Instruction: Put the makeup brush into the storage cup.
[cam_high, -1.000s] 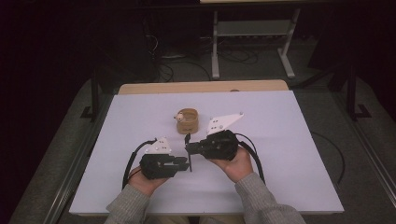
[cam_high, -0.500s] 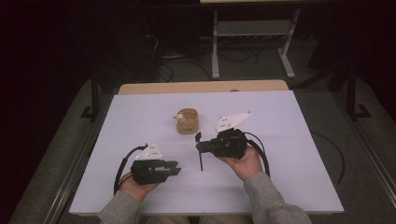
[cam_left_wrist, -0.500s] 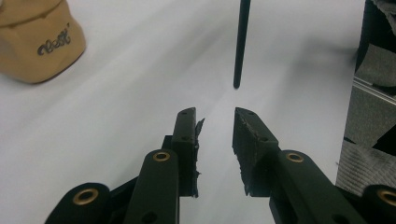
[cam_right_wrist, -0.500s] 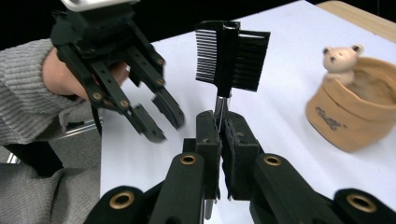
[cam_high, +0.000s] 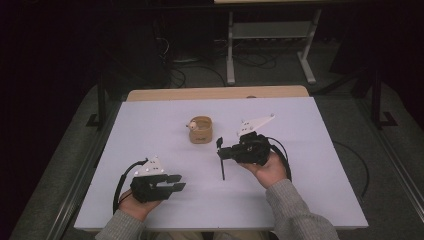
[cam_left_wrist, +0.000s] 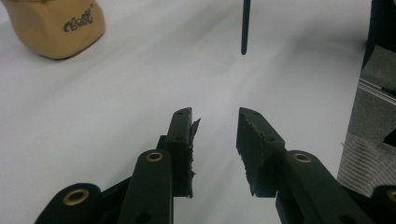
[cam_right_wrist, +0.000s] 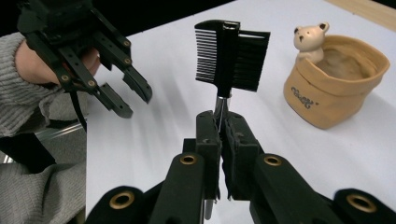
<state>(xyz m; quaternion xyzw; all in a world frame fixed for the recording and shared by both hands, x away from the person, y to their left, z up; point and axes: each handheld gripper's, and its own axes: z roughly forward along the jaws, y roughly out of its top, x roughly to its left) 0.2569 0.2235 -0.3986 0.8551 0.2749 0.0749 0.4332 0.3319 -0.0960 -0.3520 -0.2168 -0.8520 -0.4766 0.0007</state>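
A white-topped table (cam_high: 165, 130) with a wooden strip along its far edge stands in a dark room, with cables and a metal stand on the floor behind it. At the near left of the high view, the person's left hand holds the left gripper (cam_high: 176, 182) low over the table, jaws pointing right and spread apart with nothing between them; the left gripper view shows the same gap (cam_left_wrist: 215, 140) over bare white surface. Past the middle of the table sits a small tan pot (cam_high: 201, 130) with printed lettering on its side and a little bear figure (cam_right_wrist: 308, 37) perched at its rim. To its right, near but apart from the pot, the right hand holds the right gripper (cam_high: 226, 153), its jaws pressed together on the thin handle of a black brow comb and brush (cam_right_wrist: 231, 53). In the right gripper view the comb head stands upright above the jaws, fine teeth on one side, bristles on the other. Its handle tip (cam_high: 223, 176) points toward the person.
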